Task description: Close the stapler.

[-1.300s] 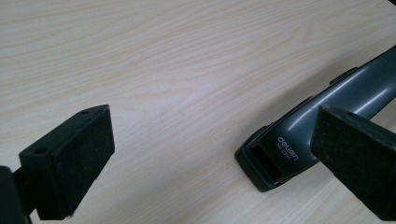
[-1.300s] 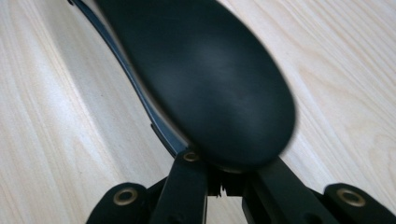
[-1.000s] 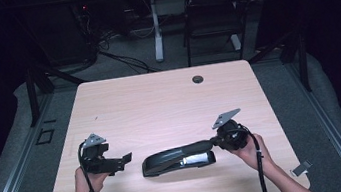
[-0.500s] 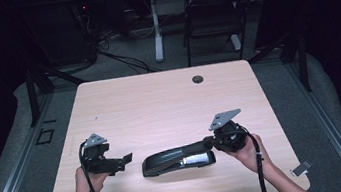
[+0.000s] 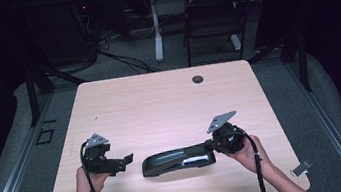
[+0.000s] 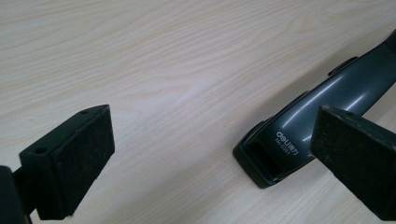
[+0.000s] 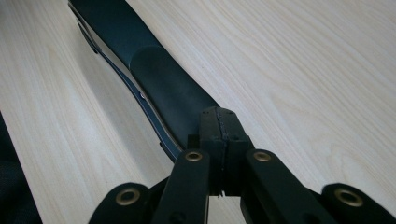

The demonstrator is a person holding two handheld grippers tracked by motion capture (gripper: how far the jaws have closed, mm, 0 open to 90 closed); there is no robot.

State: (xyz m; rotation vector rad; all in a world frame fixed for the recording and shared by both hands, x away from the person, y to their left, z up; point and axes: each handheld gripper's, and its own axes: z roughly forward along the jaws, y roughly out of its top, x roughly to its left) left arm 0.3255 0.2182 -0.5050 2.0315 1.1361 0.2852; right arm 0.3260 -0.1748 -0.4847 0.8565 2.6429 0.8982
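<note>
Since the earlier frame, the right tongs (image 5: 212, 143) are being shifted slightly leftward, their jaws pressed together against the rear end of the long black stapler (image 5: 177, 159). The stapler is lying flat near the front edge of the worktop (image 5: 159, 102). The left tongs (image 5: 126, 160) are being held apart, just beside its opposite end.

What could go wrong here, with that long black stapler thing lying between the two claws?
The right gripper is shut, its tips against one end of the stapler; pushing there might swivel the stapler instead of sliding it straight. The left gripper is open, and one jaw could catch the stapler's labelled end as it closes in.
</note>
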